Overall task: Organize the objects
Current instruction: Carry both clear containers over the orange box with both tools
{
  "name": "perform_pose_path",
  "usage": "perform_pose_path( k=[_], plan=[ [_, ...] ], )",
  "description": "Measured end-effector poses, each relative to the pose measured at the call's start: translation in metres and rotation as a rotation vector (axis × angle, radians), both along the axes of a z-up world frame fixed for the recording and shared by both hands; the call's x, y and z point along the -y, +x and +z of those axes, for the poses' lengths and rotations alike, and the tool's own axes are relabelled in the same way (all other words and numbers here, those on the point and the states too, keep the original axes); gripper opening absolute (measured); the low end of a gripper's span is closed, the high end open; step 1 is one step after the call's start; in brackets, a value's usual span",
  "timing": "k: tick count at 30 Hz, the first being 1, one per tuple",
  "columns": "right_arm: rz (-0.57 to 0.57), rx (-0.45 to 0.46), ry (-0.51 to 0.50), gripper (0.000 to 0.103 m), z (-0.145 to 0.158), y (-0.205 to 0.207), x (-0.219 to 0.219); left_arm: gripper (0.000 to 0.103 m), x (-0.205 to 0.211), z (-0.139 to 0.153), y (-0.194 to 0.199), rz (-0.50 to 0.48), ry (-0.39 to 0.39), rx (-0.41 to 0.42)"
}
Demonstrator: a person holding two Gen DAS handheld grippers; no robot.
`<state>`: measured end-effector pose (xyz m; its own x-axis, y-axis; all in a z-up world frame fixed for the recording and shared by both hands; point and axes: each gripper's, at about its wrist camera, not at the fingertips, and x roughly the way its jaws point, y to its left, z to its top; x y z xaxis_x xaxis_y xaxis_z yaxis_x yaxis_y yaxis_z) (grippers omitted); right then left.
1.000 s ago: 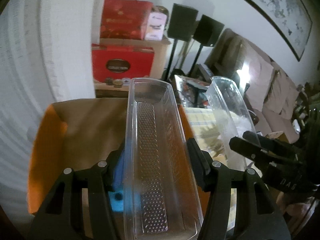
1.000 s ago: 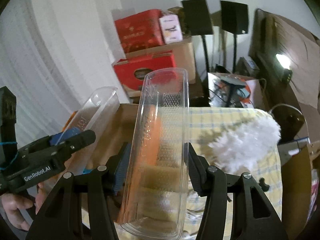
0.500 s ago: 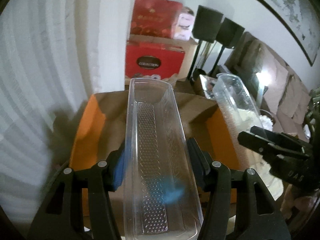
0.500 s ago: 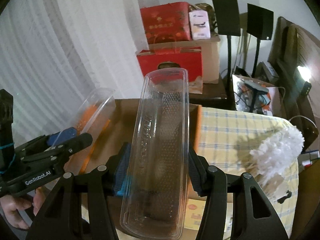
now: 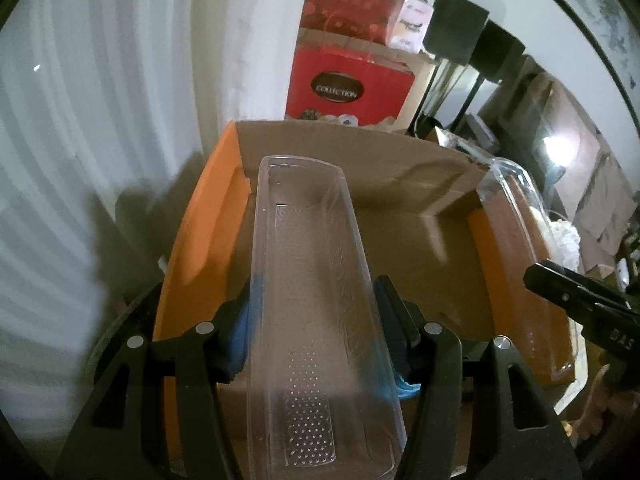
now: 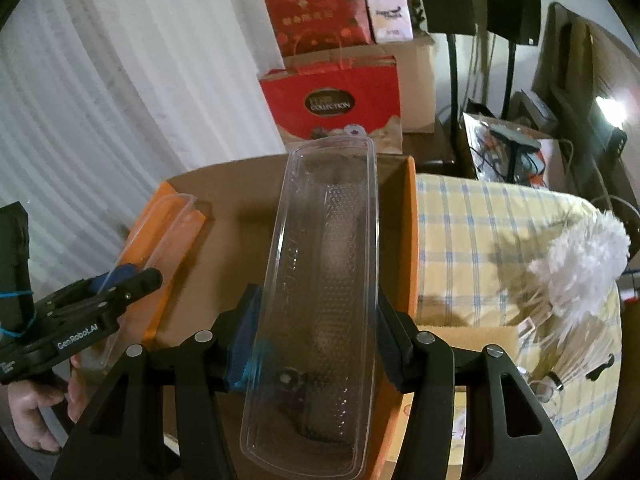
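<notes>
Your left gripper (image 5: 316,316) is clamped across the sides of a clear plastic tray (image 5: 308,300), and your right gripper (image 6: 316,320) is clenched the same way on a second clear tray (image 6: 324,300). Both trays hang over the open cardboard box (image 5: 400,168) with orange flaps that fills the centre of each view.

The main risk is the thin plastic. Squeezed side to side, either tray could bow and spring out of the jaws, more so if its far end knocks the back wall of the box near the top centre of the frame. The two trays could also clash: in the left wrist view the other tray (image 5: 520,264) sits along the right edge, over the box's orange flap (image 5: 480,236).

For room, the brown box floor (image 5: 416,264) in the middle of that view looks bare between the trays. In the right wrist view the orange wall (image 6: 412,240) runs just beside the tray's right side, so that clearance is tight. The white feather duster (image 6: 580,256) on the checked cloth (image 6: 472,240) lies at the right, well apart.
</notes>
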<state>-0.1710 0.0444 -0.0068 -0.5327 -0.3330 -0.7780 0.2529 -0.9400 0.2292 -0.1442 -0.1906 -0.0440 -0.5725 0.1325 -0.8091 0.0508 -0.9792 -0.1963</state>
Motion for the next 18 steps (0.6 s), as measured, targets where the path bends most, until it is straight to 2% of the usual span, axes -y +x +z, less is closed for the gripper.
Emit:
perform_pose_path(
  k=[11,14,18],
  plan=[
    [-0.034,-0.016,0.032,0.058,-0.007,0.003,0.005,0.054,-0.003,-0.009,-0.009,0.006,-0.024,0.016],
    [-0.038,-0.010,0.045,0.058,-0.009,0.001,0.009,0.060,-0.006,-0.012,-0.010,0.001,-0.041,0.023],
    [-0.034,-0.009,0.058,0.064,-0.011,0.003,0.014,0.071,-0.008,-0.010,-0.009,0.005,-0.040,0.018]
  ],
)
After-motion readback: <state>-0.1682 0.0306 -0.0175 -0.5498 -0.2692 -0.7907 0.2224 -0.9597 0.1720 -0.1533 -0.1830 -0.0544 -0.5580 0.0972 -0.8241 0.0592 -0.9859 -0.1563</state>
